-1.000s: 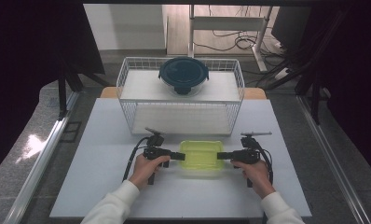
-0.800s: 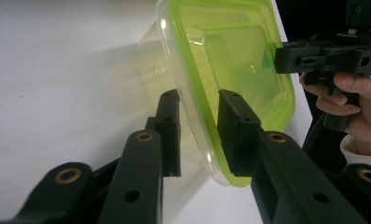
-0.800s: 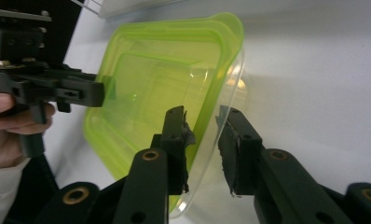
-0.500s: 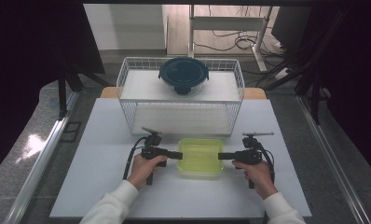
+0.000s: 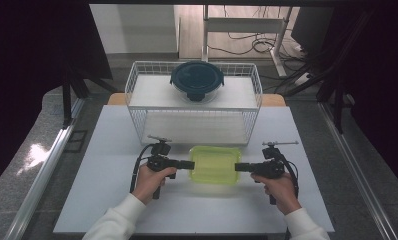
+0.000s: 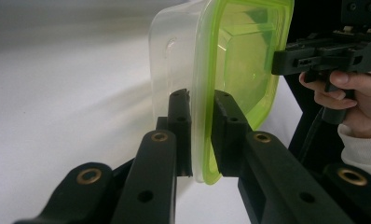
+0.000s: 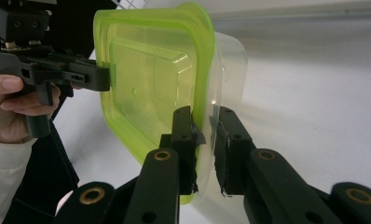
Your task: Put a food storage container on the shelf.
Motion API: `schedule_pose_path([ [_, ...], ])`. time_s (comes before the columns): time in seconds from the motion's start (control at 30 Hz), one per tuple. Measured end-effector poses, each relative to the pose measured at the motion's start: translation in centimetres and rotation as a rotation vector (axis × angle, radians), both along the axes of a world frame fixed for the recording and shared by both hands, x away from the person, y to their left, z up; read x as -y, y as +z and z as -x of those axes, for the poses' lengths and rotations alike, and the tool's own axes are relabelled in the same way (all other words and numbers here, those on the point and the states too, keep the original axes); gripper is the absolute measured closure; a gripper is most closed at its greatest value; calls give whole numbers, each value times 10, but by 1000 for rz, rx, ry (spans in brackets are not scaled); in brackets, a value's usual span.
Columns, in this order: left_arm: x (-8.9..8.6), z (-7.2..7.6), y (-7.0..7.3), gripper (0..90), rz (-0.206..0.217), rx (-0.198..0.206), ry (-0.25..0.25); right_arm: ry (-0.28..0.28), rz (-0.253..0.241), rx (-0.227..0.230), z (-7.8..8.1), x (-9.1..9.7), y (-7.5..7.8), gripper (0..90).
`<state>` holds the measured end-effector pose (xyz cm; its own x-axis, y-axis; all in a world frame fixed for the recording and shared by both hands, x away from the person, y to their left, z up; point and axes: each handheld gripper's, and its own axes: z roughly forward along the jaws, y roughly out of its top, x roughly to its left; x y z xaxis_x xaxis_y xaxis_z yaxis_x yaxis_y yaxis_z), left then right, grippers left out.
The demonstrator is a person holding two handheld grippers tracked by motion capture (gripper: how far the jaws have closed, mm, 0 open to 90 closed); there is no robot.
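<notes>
One white table [image 5: 112, 200], grey floor [image 5: 27, 165].

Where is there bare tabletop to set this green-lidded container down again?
The white table is bare left of the left claw, right of the right claw, and along the near edge between the forearms. Both claws grip the green-lidded container by its ends. Behind it sits the wire basket holding a dark-lidded round container; that strip is tight.

No readable text, labels, brands or numbers anywhere: nothing legible on the green-lidded container [image 5: 214, 164], the wire basket [image 5: 194, 107], the round dark-lidded container [image 5: 197, 80] or the surface [image 5: 112, 165].
</notes>
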<state>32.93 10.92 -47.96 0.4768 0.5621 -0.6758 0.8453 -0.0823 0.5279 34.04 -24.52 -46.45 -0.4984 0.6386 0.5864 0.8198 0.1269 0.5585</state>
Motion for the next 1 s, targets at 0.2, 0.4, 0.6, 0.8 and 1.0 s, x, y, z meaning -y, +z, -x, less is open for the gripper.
schedule_pose_path([
  [0.2, -1, 10, 20, 793, -18, 76, 5, 9, -4, 58, 9, -2, 16, 786],
  [0.4, -5, 17, 36, 792, -19, 117, 11, 14, -19, 99, 13, -4, 28, 787],
  [0.6, -7, 22, 48, 791, -7, 147, 16, 20, -34, 130, 17, -5, 40, 786],
  [0.8, -9, 27, 62, 791, -12, 190, 22, 27, -37, 181, 21, -7, 53, 786],
  [1.0, -16, 29, 75, 792, -14, 216, 30, 40, -36, 212, 20, -12, 66, 787],
])
